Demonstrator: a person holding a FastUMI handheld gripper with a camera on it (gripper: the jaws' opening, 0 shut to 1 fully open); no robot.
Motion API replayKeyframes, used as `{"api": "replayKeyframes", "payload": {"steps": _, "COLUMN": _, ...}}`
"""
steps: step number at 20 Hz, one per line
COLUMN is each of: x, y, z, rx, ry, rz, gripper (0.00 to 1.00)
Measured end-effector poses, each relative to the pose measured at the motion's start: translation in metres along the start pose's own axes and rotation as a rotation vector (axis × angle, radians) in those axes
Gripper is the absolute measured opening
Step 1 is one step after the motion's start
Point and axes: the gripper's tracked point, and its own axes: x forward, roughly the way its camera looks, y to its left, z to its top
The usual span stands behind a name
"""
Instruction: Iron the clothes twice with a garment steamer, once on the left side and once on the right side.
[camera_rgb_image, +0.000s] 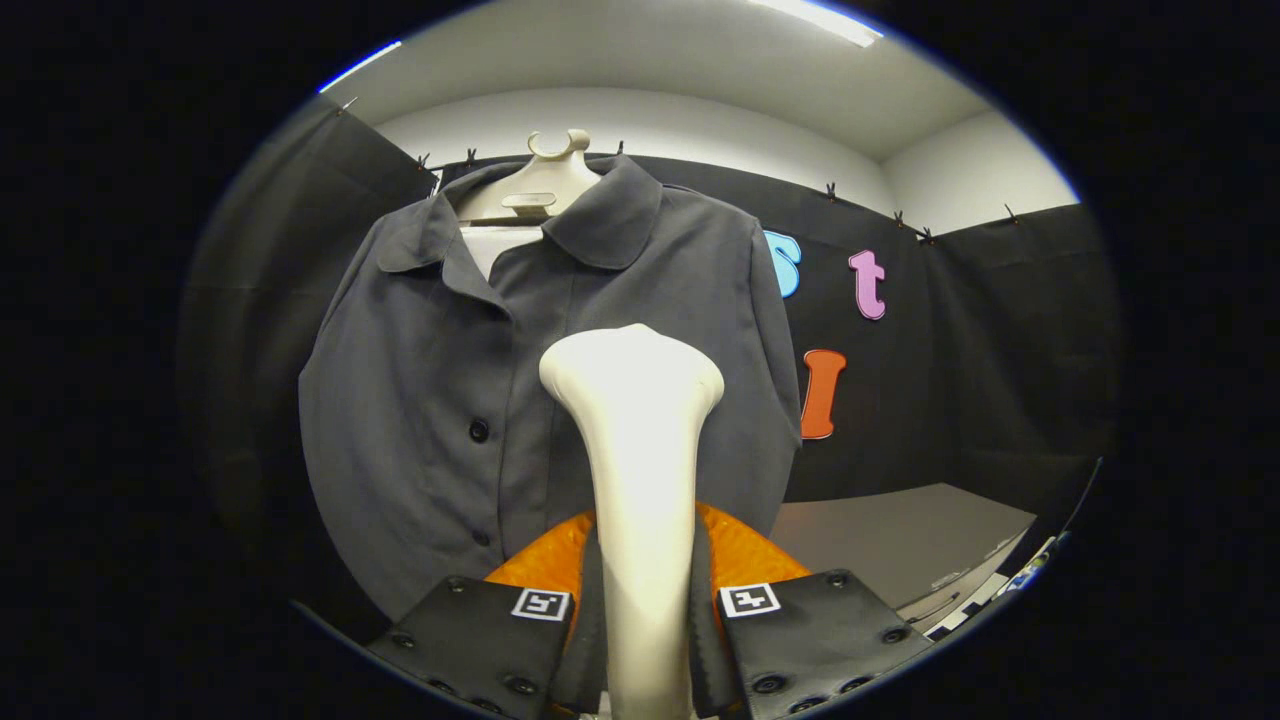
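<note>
A black cloth wall (950, 400) closes in the booth, clipped along its top edge under a white ceiling with a strip light (815, 20). Low on the right, beyond the claw, a grey table (900, 550) shows a bare top with some small items at its far right edge, too small to make out.

No brand or readable writing shows on the clothing or the steamer; each finger of the claw carries only a small square black-and-white marker.

A dark grey shirt (420, 400) hangs in front of the cloth wall on a cream hanger (545, 185), its collar folded down, the neck open over a pale panel, and dark buttons running down the front placket.

The claw (645, 640) is closed on the steamer (635, 450): both fingers (480, 640) press against the sides of its cream handle, which rises straight up between them. The steamer's flared head stands ahead of the fingers, over the middle of the shirt just right of the button line. Whether the head touches the fabric cannot be told. Behind the handle, between the fingers, an orange textured part sits at the claw's base.
</note>
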Motion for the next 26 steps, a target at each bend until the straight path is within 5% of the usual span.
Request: {"api": "replayKeyframes", "payload": {"steps": 26, "x": -0.062, "y": 0.016, "z": -0.203, "rx": -0.054, "ry": 0.324, "rz": 0.076, "gripper": 0.41}}
